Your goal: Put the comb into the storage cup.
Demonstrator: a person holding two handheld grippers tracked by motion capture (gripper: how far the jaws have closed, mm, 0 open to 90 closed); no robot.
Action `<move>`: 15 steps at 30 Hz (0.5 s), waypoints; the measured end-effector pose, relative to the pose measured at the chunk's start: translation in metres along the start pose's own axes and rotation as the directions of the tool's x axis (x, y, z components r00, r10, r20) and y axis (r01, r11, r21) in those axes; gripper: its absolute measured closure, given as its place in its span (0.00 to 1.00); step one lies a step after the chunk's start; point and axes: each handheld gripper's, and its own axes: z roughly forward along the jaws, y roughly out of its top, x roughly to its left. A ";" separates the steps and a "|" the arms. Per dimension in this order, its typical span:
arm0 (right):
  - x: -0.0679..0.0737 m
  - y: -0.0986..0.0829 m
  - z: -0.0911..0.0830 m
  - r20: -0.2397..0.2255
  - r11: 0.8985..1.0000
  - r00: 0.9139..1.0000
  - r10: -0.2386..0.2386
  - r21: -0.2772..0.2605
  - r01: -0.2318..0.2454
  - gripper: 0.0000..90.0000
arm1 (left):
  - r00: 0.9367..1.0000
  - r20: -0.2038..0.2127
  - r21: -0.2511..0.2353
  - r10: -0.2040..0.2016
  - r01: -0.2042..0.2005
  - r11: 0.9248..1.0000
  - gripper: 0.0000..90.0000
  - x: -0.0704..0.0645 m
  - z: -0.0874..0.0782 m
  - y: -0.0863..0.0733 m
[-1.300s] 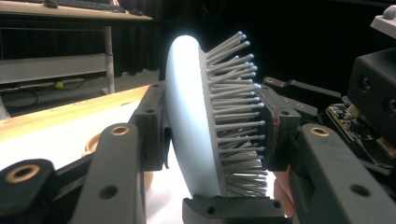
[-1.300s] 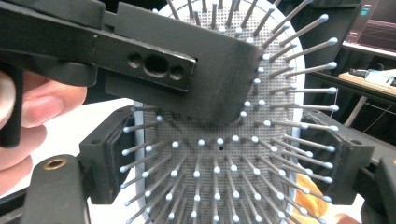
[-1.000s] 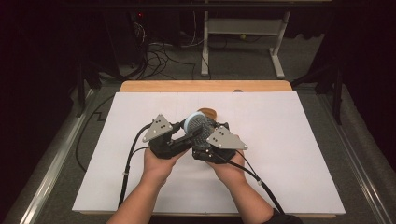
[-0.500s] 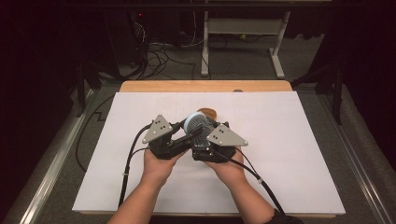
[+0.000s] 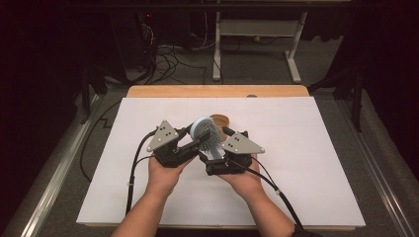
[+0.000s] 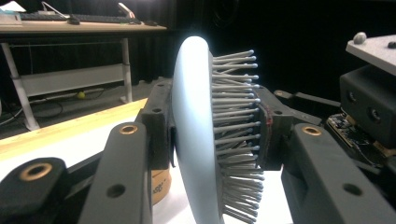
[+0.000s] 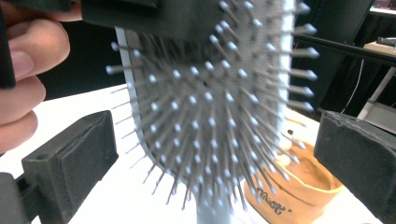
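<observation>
The brush (image 5: 206, 136) is held up off the white table (image 5: 306, 163), near its middle, between the two grippers. The left gripper (image 5: 193, 144) has its jaws closed on the brush head: in the left gripper view one pad presses the smooth back (image 6: 191, 121) and the other bears on the bristle tips (image 6: 236, 121). The right gripper (image 5: 211, 159) sits just right of it with its jaws spread wide on either side of the bristle face (image 7: 210, 107), touching nothing that I can see. A small tan bowl (image 5: 220, 121) stands on the table just beyond the brush. This looks like a handover in mid-air, the left holding while the right lines up. Next the right should probably close on the handle or head edge before the left lets go.
</observation>
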 end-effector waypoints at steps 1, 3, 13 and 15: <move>0.000 -0.001 -0.001 -0.001 1.000 1.000 0.004 0.002 -0.004 0.00 | 1.000 -0.002 0.001 0.007 -0.007 1.000 0.64 0.001 -0.001 0.000; -0.001 -0.002 -0.003 -0.003 1.000 1.000 0.005 0.000 -0.005 0.00 | 1.000 -0.010 -0.001 0.017 -0.017 1.000 0.64 0.002 -0.002 0.002; -0.008 -0.015 -0.018 0.005 1.000 1.000 0.019 0.011 -0.019 0.00 | 0.998 -0.036 -0.017 0.050 -0.051 0.999 0.64 0.014 -0.011 0.004; -0.010 -0.017 -0.021 0.004 1.000 1.000 0.021 0.012 -0.021 0.00 | 0.998 -0.036 -0.023 0.042 -0.043 0.999 0.64 0.015 -0.012 0.005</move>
